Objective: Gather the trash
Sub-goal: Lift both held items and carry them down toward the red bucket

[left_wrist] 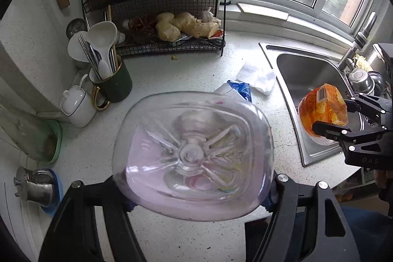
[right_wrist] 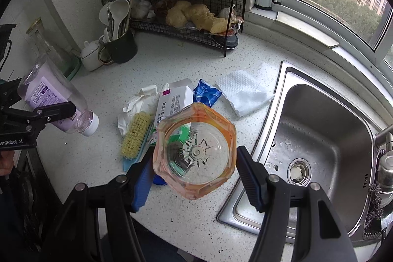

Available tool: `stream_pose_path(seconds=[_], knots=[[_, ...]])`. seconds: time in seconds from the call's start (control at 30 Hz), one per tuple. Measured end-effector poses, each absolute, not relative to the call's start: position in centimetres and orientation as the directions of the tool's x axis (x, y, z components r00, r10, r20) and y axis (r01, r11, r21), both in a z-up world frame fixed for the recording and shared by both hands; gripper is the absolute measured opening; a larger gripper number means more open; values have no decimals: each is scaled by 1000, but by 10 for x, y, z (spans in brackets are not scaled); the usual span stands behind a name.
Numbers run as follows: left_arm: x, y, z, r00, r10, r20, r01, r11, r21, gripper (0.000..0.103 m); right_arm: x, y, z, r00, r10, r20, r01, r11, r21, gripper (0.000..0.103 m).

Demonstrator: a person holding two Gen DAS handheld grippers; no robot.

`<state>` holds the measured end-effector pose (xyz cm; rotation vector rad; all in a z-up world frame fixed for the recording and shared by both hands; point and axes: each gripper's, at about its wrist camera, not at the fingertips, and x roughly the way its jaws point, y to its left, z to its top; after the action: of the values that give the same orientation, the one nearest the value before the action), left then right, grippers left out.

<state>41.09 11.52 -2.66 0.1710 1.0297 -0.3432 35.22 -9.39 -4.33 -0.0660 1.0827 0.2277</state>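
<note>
Left wrist view: the left gripper (left_wrist: 194, 190) is closed on a clear bottle with a purple label (left_wrist: 192, 156), base toward the camera, held above the speckled counter (left_wrist: 172, 70).
Grip reason: the fingers (left_wrist: 282, 190) press both sides of the body, which likely keeps the light bottle from slipping while it is carried.
Right side of this view: the right gripper (left_wrist: 329, 117) holds an orange bottle (left_wrist: 321, 112) over the near edge of the sink (left_wrist: 309, 75).
Trash left on the counter: a white tissue (left_wrist: 258, 76) and a blue wrapper (left_wrist: 242, 89) lie just beyond the purple bottle.

Right wrist view: the right gripper (right_wrist: 196, 171) has the orange bottle (right_wrist: 195, 154) between its fingers, base toward the camera; the left finger touches it, and the right finger's contact cannot be told from here.
Left side of this view: the left gripper (right_wrist: 46, 109) clamps the purple-labelled bottle (right_wrist: 56, 100), tilted with its white cap down.
Still on the counter (right_wrist: 245, 53): a white box (right_wrist: 175, 97), a scrub brush (right_wrist: 136, 134), a crumpled white glove (right_wrist: 137, 102), the blue wrapper (right_wrist: 206, 92) and the tissue (right_wrist: 244, 92), bunched left of the sink (right_wrist: 326, 129).
Judgement: both bottles seem lifted for disposal; no bin is in view.
</note>
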Motion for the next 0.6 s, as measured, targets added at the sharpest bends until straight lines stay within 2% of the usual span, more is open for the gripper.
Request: stream_pose_path(seconds=[0.6], knots=[[282,41,17,524,-180,-832,389,920,46,70,259,-123,-6,523,258,-812,-343,936,76,61]])
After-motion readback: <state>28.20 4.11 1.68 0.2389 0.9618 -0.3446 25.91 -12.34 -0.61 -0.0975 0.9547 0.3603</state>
